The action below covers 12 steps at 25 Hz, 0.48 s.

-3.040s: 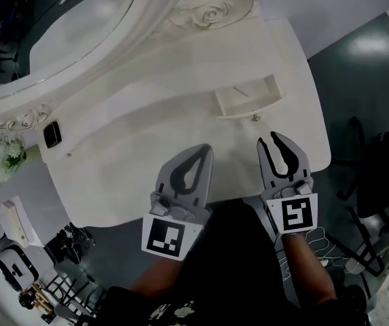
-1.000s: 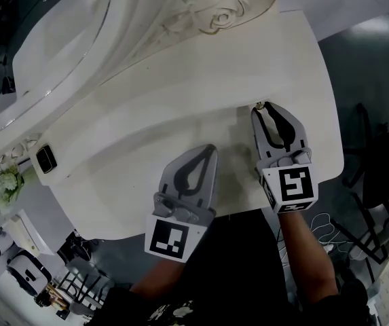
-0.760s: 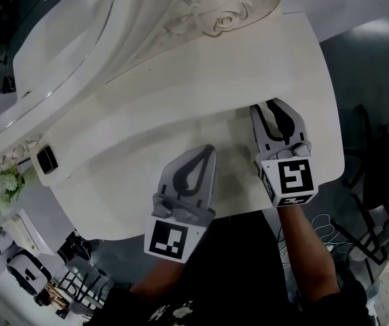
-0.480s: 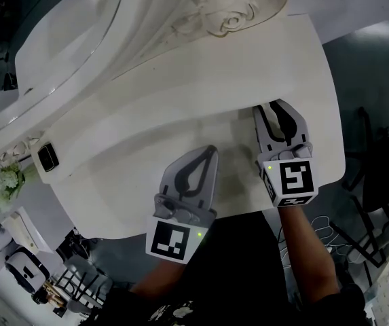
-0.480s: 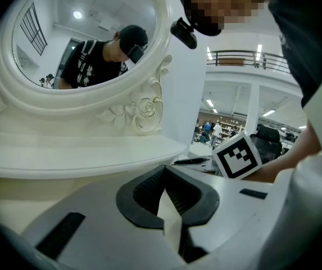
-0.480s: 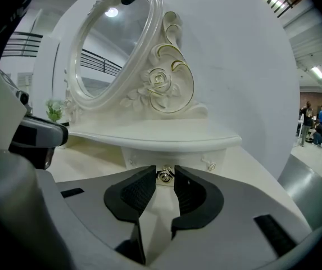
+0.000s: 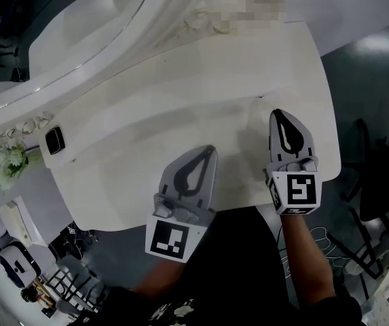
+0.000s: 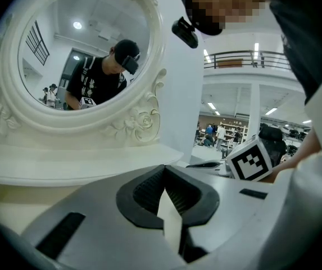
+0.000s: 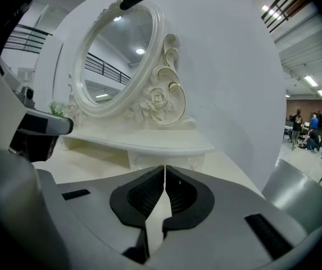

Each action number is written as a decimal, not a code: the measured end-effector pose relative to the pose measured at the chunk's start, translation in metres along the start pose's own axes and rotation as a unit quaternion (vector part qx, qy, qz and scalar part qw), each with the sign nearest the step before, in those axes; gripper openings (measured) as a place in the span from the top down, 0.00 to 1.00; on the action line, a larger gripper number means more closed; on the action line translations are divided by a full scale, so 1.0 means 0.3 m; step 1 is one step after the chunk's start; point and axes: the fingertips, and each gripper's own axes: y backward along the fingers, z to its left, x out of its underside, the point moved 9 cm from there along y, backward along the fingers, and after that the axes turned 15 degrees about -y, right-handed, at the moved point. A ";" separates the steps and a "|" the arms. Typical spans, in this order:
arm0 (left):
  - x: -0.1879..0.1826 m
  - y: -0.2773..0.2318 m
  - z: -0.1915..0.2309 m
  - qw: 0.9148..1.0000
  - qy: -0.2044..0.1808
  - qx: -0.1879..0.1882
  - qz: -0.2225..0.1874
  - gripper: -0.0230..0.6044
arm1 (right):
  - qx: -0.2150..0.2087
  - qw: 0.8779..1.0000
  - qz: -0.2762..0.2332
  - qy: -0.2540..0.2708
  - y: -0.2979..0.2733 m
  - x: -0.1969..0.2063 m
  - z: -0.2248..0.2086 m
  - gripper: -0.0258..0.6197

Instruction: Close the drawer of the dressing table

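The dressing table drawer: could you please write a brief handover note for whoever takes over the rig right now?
Left tongs: shut, empty, held over the front of the dressing table top.
Right tongs: jaws have just been closing, now shut with nothing between them, pointing toward the drawer and not touching it.
Drawer: pushed in under the shelf, with no open gap showing in either view.
Done: the drawer looks closed.
Left: nothing more on the drawer as far as I can see; probably just draw both tongs back.
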 end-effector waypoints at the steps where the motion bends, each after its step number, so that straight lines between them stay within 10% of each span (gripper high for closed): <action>1: -0.013 0.015 -0.011 1.000 -0.003 -0.004 -0.006 0.96 | -0.002 1.000 -0.007 0.001 0.030 -0.010 0.006 0.96; 12: -0.173 0.170 -0.173 0.993 -0.052 -0.061 -0.086 0.96 | -0.056 0.993 -0.096 0.032 0.358 -0.148 0.074 0.96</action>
